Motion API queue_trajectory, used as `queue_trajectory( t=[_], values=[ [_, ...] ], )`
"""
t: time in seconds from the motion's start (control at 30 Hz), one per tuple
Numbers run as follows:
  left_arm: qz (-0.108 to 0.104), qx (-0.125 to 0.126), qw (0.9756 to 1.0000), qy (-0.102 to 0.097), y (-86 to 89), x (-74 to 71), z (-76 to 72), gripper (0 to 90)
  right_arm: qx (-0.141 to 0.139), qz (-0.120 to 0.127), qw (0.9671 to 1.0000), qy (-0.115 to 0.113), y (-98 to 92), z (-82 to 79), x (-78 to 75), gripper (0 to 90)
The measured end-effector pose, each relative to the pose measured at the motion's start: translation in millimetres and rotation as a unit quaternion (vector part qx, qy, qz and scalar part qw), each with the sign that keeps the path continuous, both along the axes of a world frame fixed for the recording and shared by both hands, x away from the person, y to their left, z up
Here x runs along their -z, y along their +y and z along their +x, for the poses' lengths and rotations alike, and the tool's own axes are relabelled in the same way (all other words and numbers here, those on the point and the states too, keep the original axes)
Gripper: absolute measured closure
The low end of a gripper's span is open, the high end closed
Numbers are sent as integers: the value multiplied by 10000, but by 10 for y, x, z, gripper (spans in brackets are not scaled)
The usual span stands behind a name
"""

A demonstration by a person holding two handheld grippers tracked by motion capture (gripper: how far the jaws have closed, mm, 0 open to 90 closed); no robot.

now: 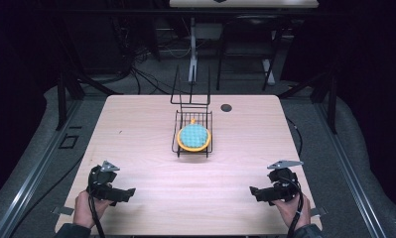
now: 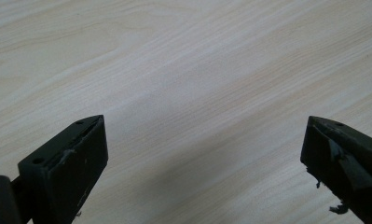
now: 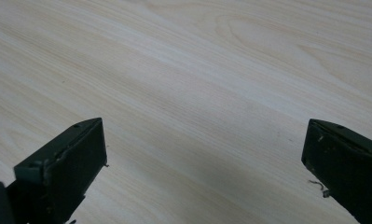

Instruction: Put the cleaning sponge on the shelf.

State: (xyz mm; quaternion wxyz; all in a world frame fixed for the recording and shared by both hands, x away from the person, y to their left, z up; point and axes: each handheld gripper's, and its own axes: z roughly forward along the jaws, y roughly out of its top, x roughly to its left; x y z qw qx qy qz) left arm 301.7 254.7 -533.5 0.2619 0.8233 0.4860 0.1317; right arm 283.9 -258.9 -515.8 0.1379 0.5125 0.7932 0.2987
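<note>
Resting near the worktop's [image 1: 136, 129] near-left corner, the left hand-held gripper [image 1: 128, 193] is pointing inward, jaws spread wide over bare wood, pinching nothing. Sitting past the middle toward the far edge, a black wire basket [image 1: 177, 144] is holding a blue round pad with orange rim [image 1: 194, 136]. Lying near the near-right corner, the right hand-held gripper [image 1: 254, 192] is pointing inward too, jaws spread, empty, well apart from the basket.

Table [image 1: 136, 148]: bare wood grain, no writing could be read on it.
Wire basket [image 1: 178, 144], centre of the frame: no label or brand.
Blue and orange round thing [image 1: 193, 136] inside: no lettering.
</note>
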Motion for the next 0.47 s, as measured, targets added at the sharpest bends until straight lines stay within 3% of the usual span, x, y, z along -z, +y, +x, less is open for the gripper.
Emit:
queue_trajectory(
  t=[0.47],
  values=[
    [59, 138, 9999, 51, -59, 33, 26, 7, -155, -286, 9992, 228, -12, 102, 129, 24]
  ],
)
